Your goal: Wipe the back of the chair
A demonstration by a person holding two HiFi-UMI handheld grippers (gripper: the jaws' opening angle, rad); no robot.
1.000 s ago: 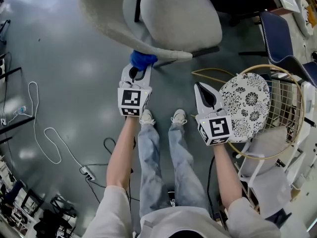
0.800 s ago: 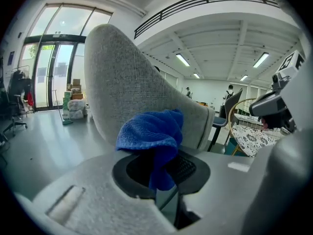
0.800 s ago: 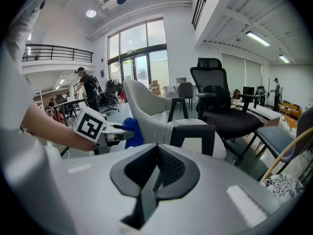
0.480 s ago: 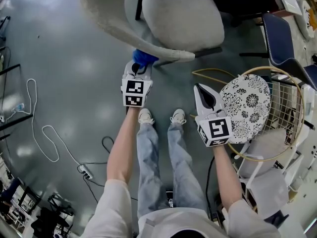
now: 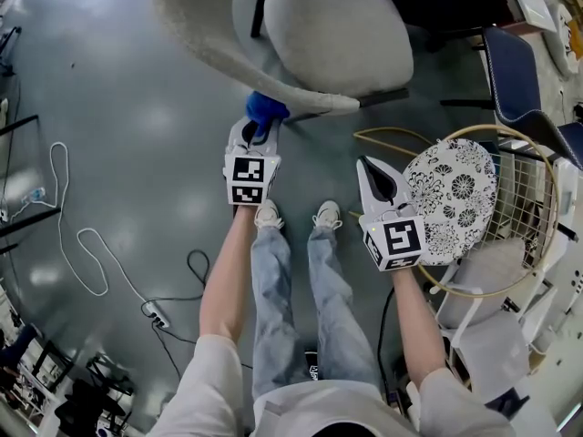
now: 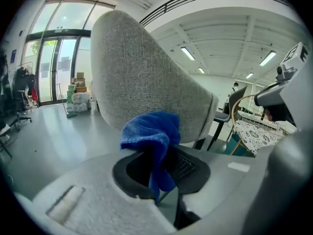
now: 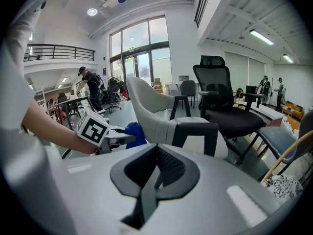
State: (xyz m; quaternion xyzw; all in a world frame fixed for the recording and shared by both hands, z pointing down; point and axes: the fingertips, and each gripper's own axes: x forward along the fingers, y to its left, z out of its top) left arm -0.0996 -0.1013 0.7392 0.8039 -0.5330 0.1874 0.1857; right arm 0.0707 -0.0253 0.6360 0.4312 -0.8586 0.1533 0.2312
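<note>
The glossy grey floor [image 5: 137, 135] carries the grey fabric shell chair [image 5: 337, 35], a looping white cable [image 5: 77, 244] at left, a small power strip [image 5: 159, 315] and the person's white sneakers [image 5: 269, 214].

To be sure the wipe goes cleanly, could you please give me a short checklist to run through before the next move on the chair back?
1. Blue cloth clamped in left tool: ok.
2. Chair back straight ahead of the cloth: ok.
3. Cloth pressed against the back: cannot tell.
4. Right tool shut, empty, held apart from the chair: ok.
</note>
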